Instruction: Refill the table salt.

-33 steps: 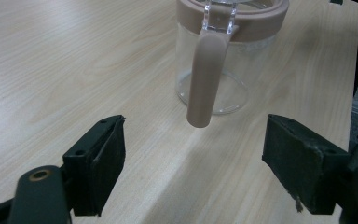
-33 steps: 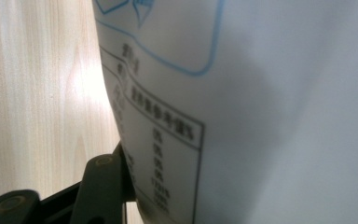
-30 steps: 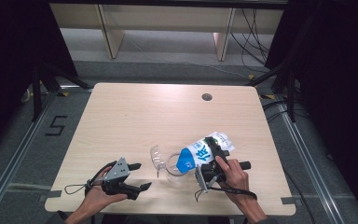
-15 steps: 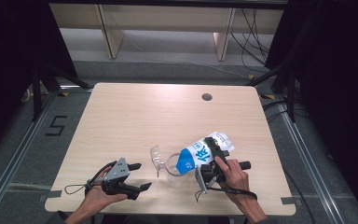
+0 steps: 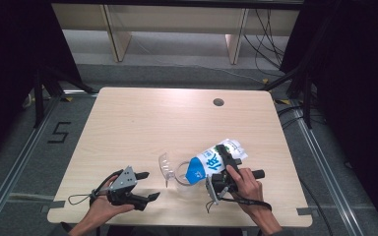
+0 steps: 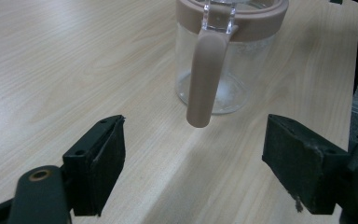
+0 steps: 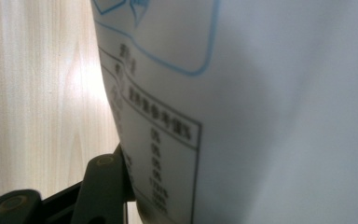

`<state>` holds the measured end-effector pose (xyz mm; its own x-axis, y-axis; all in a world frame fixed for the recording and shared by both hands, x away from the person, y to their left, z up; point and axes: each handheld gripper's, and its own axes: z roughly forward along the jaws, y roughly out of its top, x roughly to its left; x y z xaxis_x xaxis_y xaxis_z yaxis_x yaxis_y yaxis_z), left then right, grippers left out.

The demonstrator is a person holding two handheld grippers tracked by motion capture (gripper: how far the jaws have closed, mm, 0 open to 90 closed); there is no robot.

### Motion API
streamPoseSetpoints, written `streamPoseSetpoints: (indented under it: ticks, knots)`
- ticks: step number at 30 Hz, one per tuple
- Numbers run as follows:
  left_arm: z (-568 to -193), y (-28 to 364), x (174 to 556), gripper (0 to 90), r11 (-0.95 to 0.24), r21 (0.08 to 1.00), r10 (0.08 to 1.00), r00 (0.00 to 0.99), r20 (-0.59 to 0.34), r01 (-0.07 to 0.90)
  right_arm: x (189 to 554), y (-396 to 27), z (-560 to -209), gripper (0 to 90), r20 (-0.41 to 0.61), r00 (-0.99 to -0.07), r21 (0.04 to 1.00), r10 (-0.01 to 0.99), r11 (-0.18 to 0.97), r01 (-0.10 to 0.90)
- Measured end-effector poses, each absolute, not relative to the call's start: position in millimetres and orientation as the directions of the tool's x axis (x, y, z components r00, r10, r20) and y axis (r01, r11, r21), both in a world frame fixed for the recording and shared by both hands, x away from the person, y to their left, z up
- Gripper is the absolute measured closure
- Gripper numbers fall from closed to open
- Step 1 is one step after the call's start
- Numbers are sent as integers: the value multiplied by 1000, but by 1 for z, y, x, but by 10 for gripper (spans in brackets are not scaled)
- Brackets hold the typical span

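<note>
A clear jug (image 5: 181,173) with a pinkish rim stands near the table's front middle, its transparent lid (image 5: 165,164) flipped up to the left. A white and blue pouch (image 5: 211,163) lies tilted over it, blue end at the jug's mouth. My right gripper (image 5: 226,158) is shut on the pouch; in the right gripper view the pouch (image 7: 270,102) is close up, with one black finger (image 7: 102,186) pressed against it. My left gripper (image 5: 150,185) rests open at the front left, apart from the jug. It faces the jug (image 6: 223,60) and its handle (image 6: 205,79), with nothing between its fingers (image 6: 100,163).
The light wooden table (image 5: 142,123) has a round cable hole (image 5: 218,102) at the back right. Grey floor with rails surrounds it, and pale shelving (image 5: 177,19) stands behind.
</note>
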<state>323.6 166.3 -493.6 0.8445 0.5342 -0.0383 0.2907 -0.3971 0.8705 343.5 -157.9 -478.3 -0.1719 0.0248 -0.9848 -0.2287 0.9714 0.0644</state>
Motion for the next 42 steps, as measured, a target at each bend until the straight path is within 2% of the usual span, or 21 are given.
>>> streamPoseSetpoints:
  ticks: [3,5,9,10,36,39,42]
  knots:
    - [-494,166,324,207,-398,870,535,844,-37,291,343,-158,-479,496,-983,-179,68,29,974,-218]
    - [-494,166,324,207,-394,872,531,846,-41,290,343,-157,-475,496,-988,-150,10,-27,970,-242]
    - [-494,166,323,207,-392,872,535,844,-43,292,343,-157,-476,496,-988,-153,21,-16,971,-237]
    - [-494,166,324,208,-398,870,535,844,-38,291,342,-158,-478,496,-986,-164,53,17,974,-219]
    - [-494,166,324,207,-397,870,535,844,-39,291,340,-158,-480,503,-988,-152,40,9,979,-202]
    - [-494,166,324,207,-397,871,534,845,-38,290,342,-157,-477,503,-991,-129,8,-23,972,-235]
    - [-494,166,324,207,-398,870,535,844,-38,292,342,-158,-478,503,-990,-141,30,-2,974,-223]
